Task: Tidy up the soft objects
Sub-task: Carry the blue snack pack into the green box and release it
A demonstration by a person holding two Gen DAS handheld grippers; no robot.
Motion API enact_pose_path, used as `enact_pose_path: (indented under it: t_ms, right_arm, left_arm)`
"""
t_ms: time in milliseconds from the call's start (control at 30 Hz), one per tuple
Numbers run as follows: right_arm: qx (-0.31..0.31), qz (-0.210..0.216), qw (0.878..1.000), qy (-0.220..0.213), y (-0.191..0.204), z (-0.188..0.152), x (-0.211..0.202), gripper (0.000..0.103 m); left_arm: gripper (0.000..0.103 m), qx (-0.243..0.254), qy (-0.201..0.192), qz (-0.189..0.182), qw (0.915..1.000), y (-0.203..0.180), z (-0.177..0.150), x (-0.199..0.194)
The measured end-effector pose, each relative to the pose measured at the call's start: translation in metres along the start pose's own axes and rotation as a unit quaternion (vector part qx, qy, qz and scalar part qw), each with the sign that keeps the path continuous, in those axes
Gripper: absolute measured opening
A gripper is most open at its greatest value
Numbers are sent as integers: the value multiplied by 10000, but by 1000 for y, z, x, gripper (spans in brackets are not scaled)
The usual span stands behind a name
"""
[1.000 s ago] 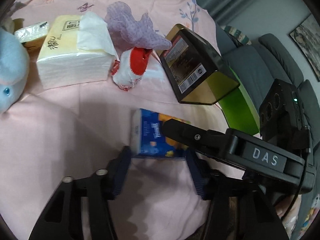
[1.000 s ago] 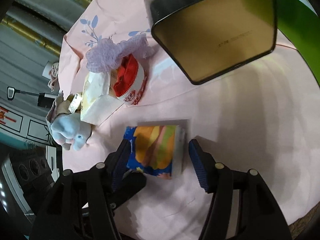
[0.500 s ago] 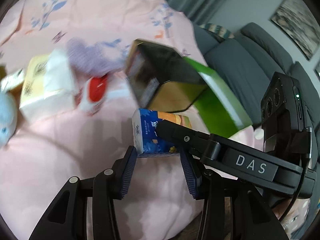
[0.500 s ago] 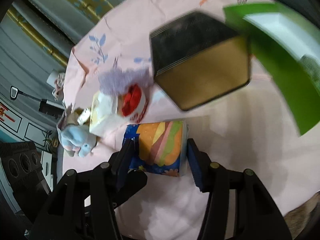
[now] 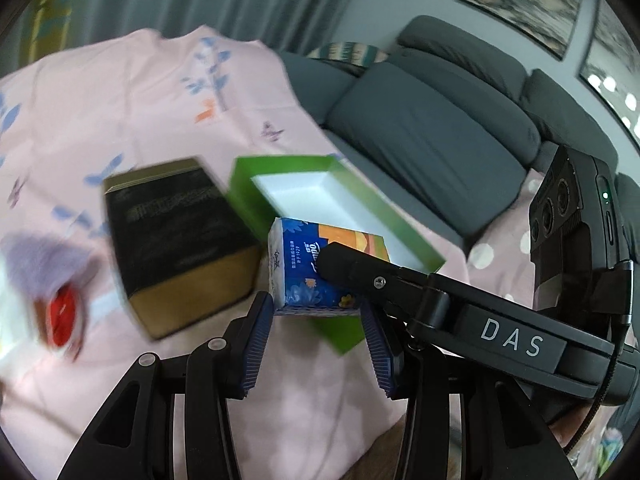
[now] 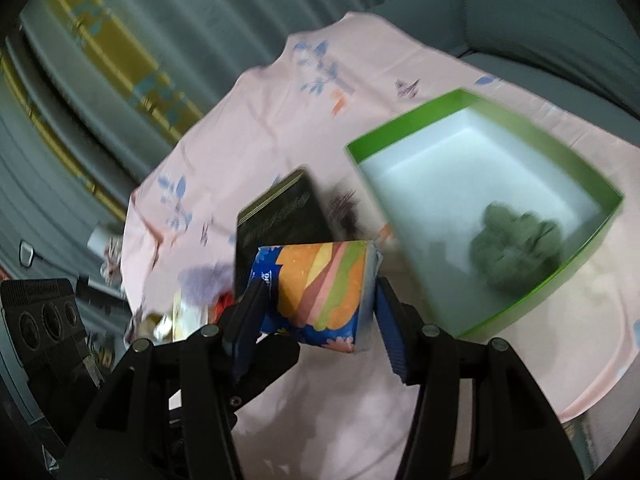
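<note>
Both grippers grip one blue-and-orange tissue pack (image 5: 316,272) and hold it lifted above the pink cloth. My left gripper (image 5: 318,306) is shut on its near end; the right gripper's finger crosses over the pack's right side in the left wrist view. In the right wrist view my right gripper (image 6: 316,300) is shut on the pack (image 6: 324,288) across its width. A green box with a white inside (image 6: 592,184) stands just right of it and holds a grey-green soft object (image 6: 516,248). The box also shows in the left wrist view (image 5: 356,188) behind the pack.
A black-and-gold tin (image 5: 180,236) lies left of the green box. A purple mesh item (image 5: 44,264) and a red-and-white pouch (image 5: 60,316) lie blurred at the far left. A grey sofa (image 5: 440,132) stands behind the cloth-covered table.
Both grippers closed on the tissue pack, lifted it off the cloth and carried it toward the green box. The other soft items slid to the left edge of view.
</note>
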State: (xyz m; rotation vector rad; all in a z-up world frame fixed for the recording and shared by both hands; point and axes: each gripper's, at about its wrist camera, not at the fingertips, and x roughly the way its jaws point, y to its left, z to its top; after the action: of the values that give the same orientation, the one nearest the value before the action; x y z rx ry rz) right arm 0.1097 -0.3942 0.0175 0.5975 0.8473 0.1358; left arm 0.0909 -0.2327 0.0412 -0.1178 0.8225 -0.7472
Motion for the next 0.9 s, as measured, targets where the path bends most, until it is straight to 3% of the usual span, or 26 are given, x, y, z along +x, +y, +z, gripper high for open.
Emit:
enact_pose_path:
  t_ms: [300, 533, 767, 900]
  right_arm:
    - [410, -274, 9965, -669, -49, 36, -31, 54]
    - [836, -384, 9933, -705, -88, 41, -19, 54]
    - [1152, -598, 9902, -516, -111, 43, -1, 54]
    - [1082, -748, 9893, -625, -109, 42, -8, 71]
  left_arm:
    - [46, 439, 17, -467, 9979, -39, 37, 49]
    - [46, 474, 328, -575, 9967, -44, 40, 94]
    - [46, 198, 596, -612, 9961, -40, 36, 121]
    - [46, 140, 592, -621, 9962, -41, 35, 113]
